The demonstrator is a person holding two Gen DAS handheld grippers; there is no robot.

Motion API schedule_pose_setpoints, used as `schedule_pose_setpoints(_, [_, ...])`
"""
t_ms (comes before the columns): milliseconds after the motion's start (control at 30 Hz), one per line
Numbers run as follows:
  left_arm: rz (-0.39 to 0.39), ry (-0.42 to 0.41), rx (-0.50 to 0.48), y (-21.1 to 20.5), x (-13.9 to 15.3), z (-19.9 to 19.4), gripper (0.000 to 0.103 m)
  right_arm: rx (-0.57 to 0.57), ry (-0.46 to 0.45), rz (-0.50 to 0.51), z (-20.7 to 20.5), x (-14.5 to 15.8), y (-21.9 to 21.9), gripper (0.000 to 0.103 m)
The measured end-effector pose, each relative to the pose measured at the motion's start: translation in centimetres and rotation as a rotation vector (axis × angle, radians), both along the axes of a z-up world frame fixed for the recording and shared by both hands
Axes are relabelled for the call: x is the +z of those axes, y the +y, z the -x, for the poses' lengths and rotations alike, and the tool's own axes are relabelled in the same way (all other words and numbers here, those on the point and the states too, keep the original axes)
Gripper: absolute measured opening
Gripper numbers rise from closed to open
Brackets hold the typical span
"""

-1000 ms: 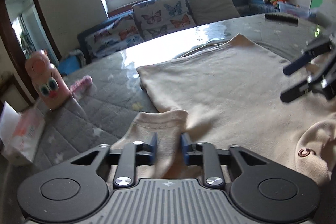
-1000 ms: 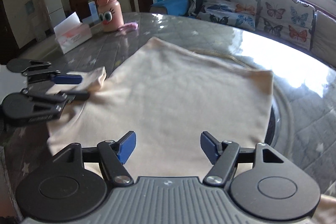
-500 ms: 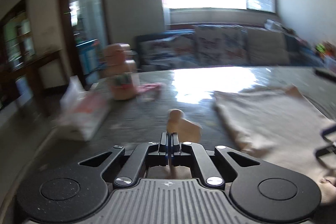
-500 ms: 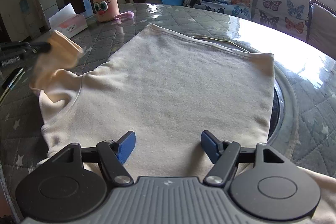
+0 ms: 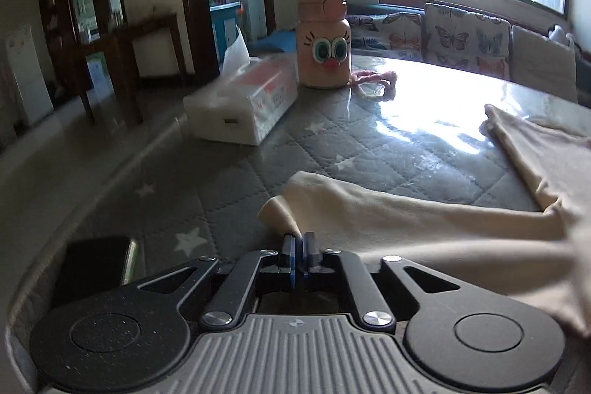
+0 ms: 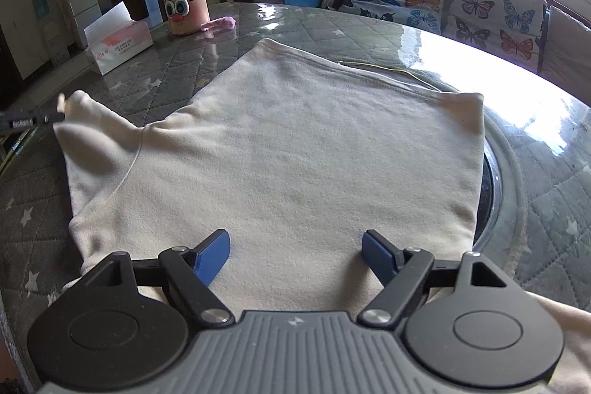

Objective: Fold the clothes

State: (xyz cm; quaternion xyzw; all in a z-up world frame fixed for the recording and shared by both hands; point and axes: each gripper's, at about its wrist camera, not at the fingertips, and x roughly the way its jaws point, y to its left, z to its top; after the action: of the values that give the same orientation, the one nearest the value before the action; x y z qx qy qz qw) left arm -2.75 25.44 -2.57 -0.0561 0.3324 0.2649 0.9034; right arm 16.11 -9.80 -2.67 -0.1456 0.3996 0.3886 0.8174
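Left gripper (image 5: 299,243) opening, pinching sleeve (image 5: 369,205); right gripper (image 6: 295,248) opening, empty above shirt (image 6: 295,143)

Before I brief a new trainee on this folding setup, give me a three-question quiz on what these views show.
1. True or false: the left gripper is shut on the sleeve.
2. Which stands nearer the pink bottle: A) tissue box B) phone?
3. Fill in: the right gripper hovers over the cream ____, holding nothing.

Key: 1 true; 2 A; 3 shirt.
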Motion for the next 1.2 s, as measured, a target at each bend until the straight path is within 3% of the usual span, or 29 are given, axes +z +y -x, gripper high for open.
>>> schedule_pose_setpoints(167, [0.026,-0.038,0.05,1.1,1.1,0.1,0.028,0.002,0.001,0.002,0.0,0.0,0.1,0.082])
schedule_pose_setpoints(333, [-0.015,-0.047,-0.013,0.0,1.3,-1.2,0.028,0.0,0.002,-0.001,-0.1,-0.1,0.1,0.084])
schedule_pose_setpoints(467, [-0.045,0.021,-0.091,-0.9,0.1,-3.4,0.028,0.004,0.001,0.0,-0.1,-0.1,0.1,0.085])
schedule_pose_setpoints(600, [-0.096,0.043,-0.103,-0.5,-0.4,-5.3,0.028,0.005,0.002,-0.001,-0.1,-0.1,0.1,0.085])
schedule_pose_setpoints(867, [-0.282,0.07,-0.148,-0.2,-1.7,-8.6,0.028,0.021,-0.008,0.005,-0.2,-0.1,0.3,0.086])
schedule_pose_setpoints(1033, [-0.273,0.071,-0.141,0.2,-1.5,-8.9,0.029,0.033,-0.029,0.004,0.1,0.2,0.3,0.086])
schedule_pose_setpoints(1200, [-0.255,0.07,-0.113,-0.3,-0.4,-8.3,0.043,0.081,-0.048,-0.024,1.5,1.3,0.3,0.086])
